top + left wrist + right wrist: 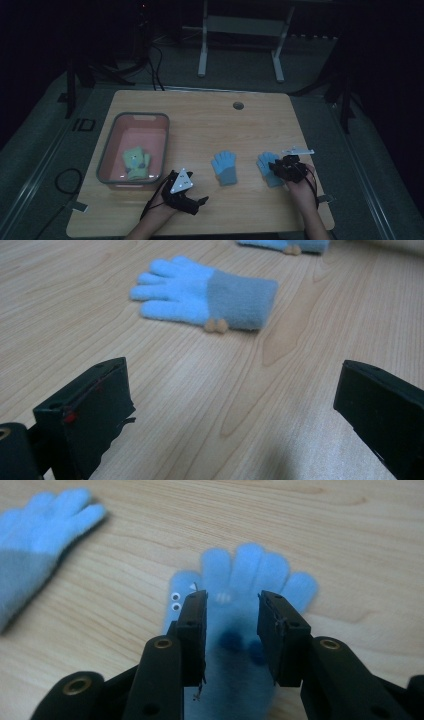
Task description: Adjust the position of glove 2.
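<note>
Dim room, pale wooden table (200, 120). Right-hand blue glove (245, 580) flat on the wood, directly beneath the right tool (231, 611), jaws partly apart and straddling the palm, not yet clamped. Probably the pick-up step: next, lower and close on the fabric, pinching one layer cleanly. Second blue glove (200, 292) ahead of the left tool (225, 405), well clear of its wide-apart jaws. Farther to that tool's left, a grey-rimmed pink bin (107, 150) already holding a green glove (136, 162). Nothing blocking the grasp; path to the bin crossed by the left tool.
</note>
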`<state>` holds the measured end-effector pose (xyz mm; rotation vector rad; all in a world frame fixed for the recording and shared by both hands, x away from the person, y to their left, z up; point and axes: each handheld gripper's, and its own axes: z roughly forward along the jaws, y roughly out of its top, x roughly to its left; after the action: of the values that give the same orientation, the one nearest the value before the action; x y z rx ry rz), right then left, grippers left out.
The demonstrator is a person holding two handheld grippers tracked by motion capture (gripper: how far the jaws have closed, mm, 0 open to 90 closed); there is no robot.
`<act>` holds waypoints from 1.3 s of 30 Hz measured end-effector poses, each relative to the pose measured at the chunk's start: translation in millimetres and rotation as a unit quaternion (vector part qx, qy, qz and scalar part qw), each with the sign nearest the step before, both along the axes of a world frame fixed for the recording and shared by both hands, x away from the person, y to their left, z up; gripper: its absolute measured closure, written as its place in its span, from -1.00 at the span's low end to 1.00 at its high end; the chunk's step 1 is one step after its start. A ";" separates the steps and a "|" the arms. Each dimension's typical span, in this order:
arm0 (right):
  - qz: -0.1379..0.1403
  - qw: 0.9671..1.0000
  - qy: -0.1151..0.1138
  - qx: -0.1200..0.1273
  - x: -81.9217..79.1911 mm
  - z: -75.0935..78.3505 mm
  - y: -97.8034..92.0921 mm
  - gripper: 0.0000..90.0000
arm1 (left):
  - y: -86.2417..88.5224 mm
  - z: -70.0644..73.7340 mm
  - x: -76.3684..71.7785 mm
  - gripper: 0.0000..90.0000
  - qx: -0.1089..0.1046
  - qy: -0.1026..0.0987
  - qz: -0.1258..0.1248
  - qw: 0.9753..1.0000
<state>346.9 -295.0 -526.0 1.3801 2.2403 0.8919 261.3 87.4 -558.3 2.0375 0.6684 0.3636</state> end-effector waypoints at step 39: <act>0.022 0.999 -0.042 -0.010 -5.6 7.7 5.5 0.92 | -0.2 -0.4 -0.4 -0.95 0.000 0.002 -0.002 1.000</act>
<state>341.3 -289.5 -518.2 1.2658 2.2165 0.9227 260.9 87.2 -558.7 2.0408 0.6660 0.3572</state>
